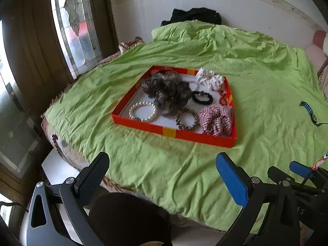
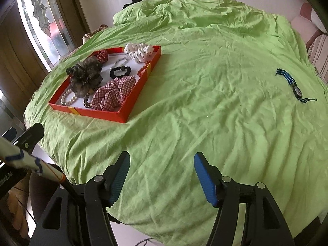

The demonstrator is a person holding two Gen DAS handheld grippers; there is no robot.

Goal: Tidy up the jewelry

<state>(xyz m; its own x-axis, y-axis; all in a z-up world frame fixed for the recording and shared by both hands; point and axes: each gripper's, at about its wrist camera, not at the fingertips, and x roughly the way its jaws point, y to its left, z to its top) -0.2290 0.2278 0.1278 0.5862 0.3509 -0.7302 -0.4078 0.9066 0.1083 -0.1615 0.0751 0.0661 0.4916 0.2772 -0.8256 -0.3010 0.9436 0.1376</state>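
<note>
A bed under a wrinkled green sheet [image 2: 205, 82] is filling both views. An orange tray [image 1: 168, 132] is lying on it, toward the window [image 1: 75, 26] side, and it is holding the sorted pieces: a pearl bracelet [image 1: 142, 111] at the near left corner, a striped bangle [image 1: 186, 119] beside it, a pink checked scrunchie [image 1: 217, 119] at the near right corner, a grey ruffled scrunchie [image 1: 168, 90] in the middle, a black hair tie [image 1: 202, 97] behind, and a white scrunchie [image 1: 209, 79] at the far rim. A watch [image 2: 295, 86] with a striped blue strap is lying alone on the sheet, well apart from the tray, toward the right edge of the bed. Nothing is lying between it and the tray but rumpled cloth.

The left tool [image 1: 164, 176] is hanging over the near edge of the bed, its fingers standing wide apart and empty. The right tool [image 2: 162, 178] is hovering just beside it, its fingers also apart with only sheet showing between them. A dark garment [image 1: 192, 15] is sitting at the head of the bed against the wall.
</note>
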